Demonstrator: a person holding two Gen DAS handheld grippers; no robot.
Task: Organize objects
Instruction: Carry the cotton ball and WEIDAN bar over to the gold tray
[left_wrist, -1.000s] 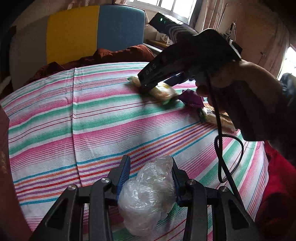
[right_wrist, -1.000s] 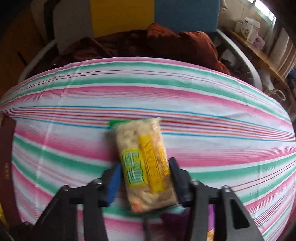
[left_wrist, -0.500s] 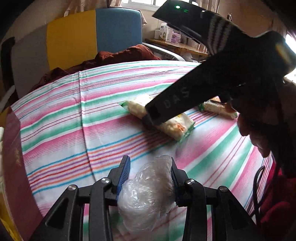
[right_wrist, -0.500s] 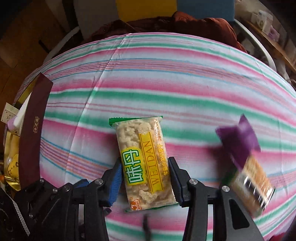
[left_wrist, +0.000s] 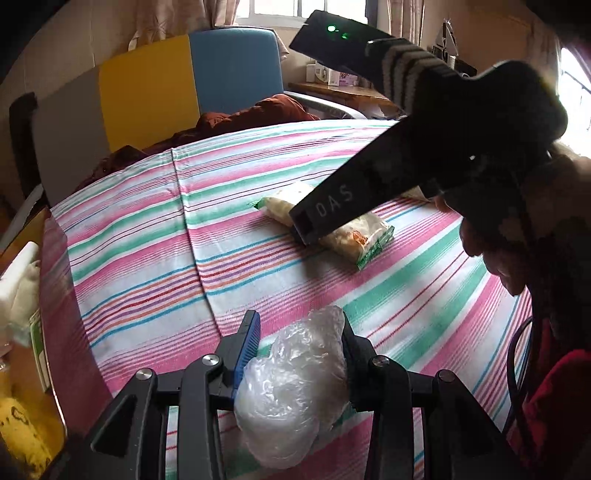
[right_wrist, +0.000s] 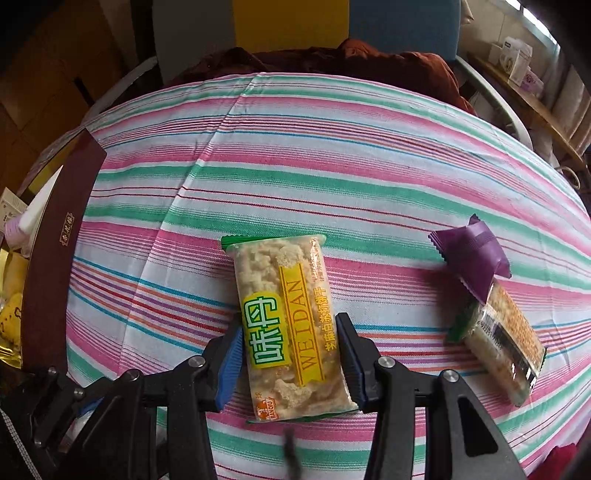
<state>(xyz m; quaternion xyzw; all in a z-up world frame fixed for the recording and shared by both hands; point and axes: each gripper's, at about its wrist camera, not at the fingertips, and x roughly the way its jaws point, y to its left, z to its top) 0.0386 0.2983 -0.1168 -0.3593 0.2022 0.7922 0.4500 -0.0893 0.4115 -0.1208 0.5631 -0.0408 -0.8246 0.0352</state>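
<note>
My left gripper (left_wrist: 299, 332) is shut on a crumpled clear plastic bag (left_wrist: 295, 384) and holds it above the striped tablecloth (left_wrist: 147, 258). My right gripper (right_wrist: 290, 339) is shut on a yellow-and-green WEIDAN snack packet (right_wrist: 288, 321), which it holds above the cloth. The same packet (left_wrist: 354, 236) shows in the left wrist view under the right gripper's black body (left_wrist: 406, 173). A purple-ended snack packet (right_wrist: 491, 306) lies on the cloth to the right of the right gripper.
A dark maroon box (right_wrist: 55, 258) with items inside stands at the table's left edge, also in the left wrist view (left_wrist: 55, 295). A yellow-and-blue chair back (left_wrist: 184, 81) with a brown cloth (left_wrist: 251, 118) stands behind the table.
The right gripper has carried the WEIDAN packet leftward, away from the purple packet. The left gripper has swung left with the plastic bag, bringing the maroon box into view.
</note>
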